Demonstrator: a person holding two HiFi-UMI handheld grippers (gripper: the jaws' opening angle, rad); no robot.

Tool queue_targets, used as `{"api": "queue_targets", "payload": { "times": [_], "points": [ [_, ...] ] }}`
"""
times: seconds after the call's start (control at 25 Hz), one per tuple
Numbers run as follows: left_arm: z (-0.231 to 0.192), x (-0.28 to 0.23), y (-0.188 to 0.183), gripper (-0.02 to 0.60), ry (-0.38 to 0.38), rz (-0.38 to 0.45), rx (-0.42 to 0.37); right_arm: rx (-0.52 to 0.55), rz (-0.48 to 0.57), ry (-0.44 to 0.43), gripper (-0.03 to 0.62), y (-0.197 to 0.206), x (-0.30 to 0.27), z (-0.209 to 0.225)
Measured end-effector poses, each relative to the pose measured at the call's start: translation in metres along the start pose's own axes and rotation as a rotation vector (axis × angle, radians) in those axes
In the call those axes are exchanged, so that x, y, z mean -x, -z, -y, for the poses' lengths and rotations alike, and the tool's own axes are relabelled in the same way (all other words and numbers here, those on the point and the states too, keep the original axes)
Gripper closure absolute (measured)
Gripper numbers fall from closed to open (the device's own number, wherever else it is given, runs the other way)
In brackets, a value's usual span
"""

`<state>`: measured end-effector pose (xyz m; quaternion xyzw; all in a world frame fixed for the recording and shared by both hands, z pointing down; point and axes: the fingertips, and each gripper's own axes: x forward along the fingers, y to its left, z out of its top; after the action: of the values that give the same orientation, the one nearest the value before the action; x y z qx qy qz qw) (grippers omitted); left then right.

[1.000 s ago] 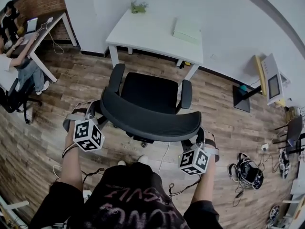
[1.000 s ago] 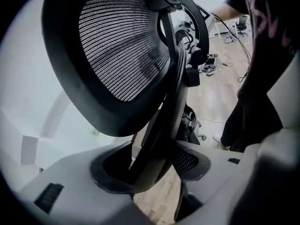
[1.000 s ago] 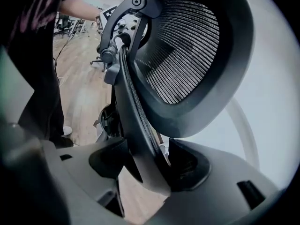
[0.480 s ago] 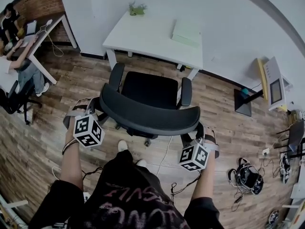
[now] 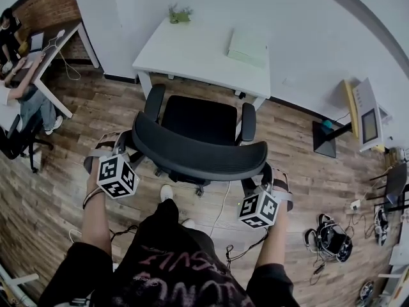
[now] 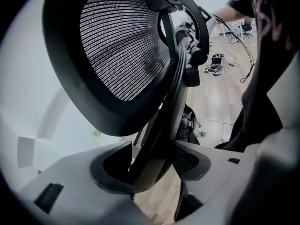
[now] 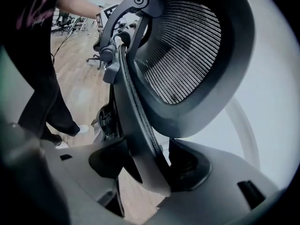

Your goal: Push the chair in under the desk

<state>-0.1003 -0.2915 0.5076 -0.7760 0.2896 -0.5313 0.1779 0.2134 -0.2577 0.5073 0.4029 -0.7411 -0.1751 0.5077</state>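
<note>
head view: chair (image 5: pixel 198 128) faces the white bench (image 5: pixel 192 50), near it but not yet under. your left claw (image 6: pixel 152 161) and right claw (image 7: pixel 150 165) each clench the backrest rim (image 5: pixel 198 157). push step in hand; next, likely drive both sides forward evenly.

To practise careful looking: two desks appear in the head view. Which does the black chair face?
The white desk with the small plant, directly ahead of the chair; the other desk, far left, has a person seated.
</note>
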Motion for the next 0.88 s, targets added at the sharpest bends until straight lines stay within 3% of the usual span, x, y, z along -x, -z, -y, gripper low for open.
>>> {"api": "queue_targets", "payload": {
  "times": [0.88],
  "points": [
    [-0.074,-0.056,0.005,0.311,-0.033,0.034,-0.013,-0.009,-0.018,0.015,0.33,-0.021,-0.073,0.052]
  ]
}}
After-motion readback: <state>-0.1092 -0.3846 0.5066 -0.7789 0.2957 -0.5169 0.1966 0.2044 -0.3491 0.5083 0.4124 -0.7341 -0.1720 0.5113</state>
